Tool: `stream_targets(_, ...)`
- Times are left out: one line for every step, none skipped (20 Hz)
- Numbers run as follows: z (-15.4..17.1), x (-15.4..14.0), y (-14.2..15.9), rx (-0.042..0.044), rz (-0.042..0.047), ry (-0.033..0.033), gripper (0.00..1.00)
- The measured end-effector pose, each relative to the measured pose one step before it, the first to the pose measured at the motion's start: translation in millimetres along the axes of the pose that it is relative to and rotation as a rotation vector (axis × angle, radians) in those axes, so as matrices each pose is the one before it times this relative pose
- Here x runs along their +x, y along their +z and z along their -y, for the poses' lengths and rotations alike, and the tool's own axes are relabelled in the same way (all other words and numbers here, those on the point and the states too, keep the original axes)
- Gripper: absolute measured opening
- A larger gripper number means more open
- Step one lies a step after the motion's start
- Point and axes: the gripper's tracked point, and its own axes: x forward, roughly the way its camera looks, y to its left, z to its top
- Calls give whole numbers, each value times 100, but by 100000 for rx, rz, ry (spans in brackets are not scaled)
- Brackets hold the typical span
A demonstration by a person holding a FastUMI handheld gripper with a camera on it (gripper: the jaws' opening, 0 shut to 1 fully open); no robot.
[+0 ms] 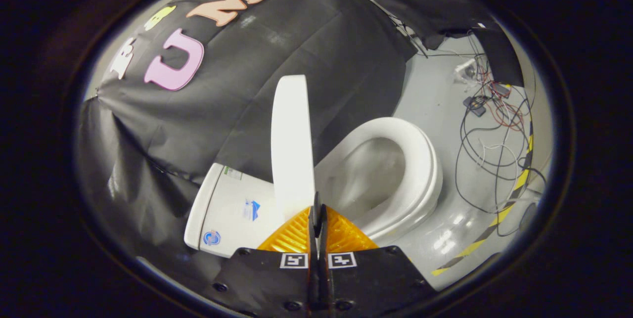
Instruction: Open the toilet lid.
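We find the toilet lid raised upright against the tank, bowl exposed. The claw is closed together just before the lid's edge, gripping nothing. We judge the opening essentially complete.

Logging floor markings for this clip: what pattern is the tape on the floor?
Yellow and black diagonal stripes on the floor tape, clearest in the gripper view.
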Motion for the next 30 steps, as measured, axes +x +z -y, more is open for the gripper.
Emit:
stream_targets(-319, -27, 99, -229, 488, -181, 1)
stream_targets(-301, -121, -25, -1107, 455, -284, 1)
stream_targets(-245, -20, -69, -1780, 281, -751, 1)
stream_targets(-159, -32, -5, -1648, 372, -930, 1)
stream_targets(-357, -36, 131, -1545, 424, -785, 1)
stream_targets(-474, -193, 94, -1110, 307, -402, 1)
stream_targets(-500, -116, 50, -1268, 506, -351, 0)
stream_targets(-472, -56, -76, -1465, 442, -355, 1)
stream_targets(-501, -62, 27, -1943, 561, -198, 1)
stream_targets(-471, -228, 77, -1525, 712, -298, 1)
stream_targets(-479, -84, 62, -1254, 846, -304, 1)
stream_targets(-459, -52, -2, -877, 870, -427, 1)
stream_targets(-400, -150, 148, -664, 739, -273, 1)
stream_targets(-376, 36, -156, -724, 295, -130, 1)
stream_targets(-413, -110, 22, -671, 368, 138, 1)
stream_targets(-547, -2, -45, -1143, -29, 130, 1)
stream_targets(-399, -25, 51, -1609, 205, -411, 1)
stream_targets(-268, -83, 34, -1610, 142, -509, 1)
stream_targets(-391, -87, 19, -846, 221, -183, 1)
stream_targets(-554, -112, 86, -442, 421, 220, 1)
stream_targets(-555, -1, 6, -531, 382, 155, 1)
stream_targets(-404, -50, -45, -847, 200, -98, 1)
stream_targets(-357, -30, -1, -1439, 118, -521, 1)
stream_targets(-389, -20, -82, -2203, 131, -715, 1)
stream_targets(-483, 4, 48, -2291, -66, -508, 1)
stream_targets(-575, -65, 6, -1998, -81, -447, 1)
stream_targets(-461, -8, 170, -1663, 174, -632, 1)
stream_targets(-393, -51, 67, -1344, 254, -819, 1)
stream_targets(-322, -16, 60, -1426, 147, -890, 1)
stream_targets(-468, -81, -3, 81, -58, -358, 1)
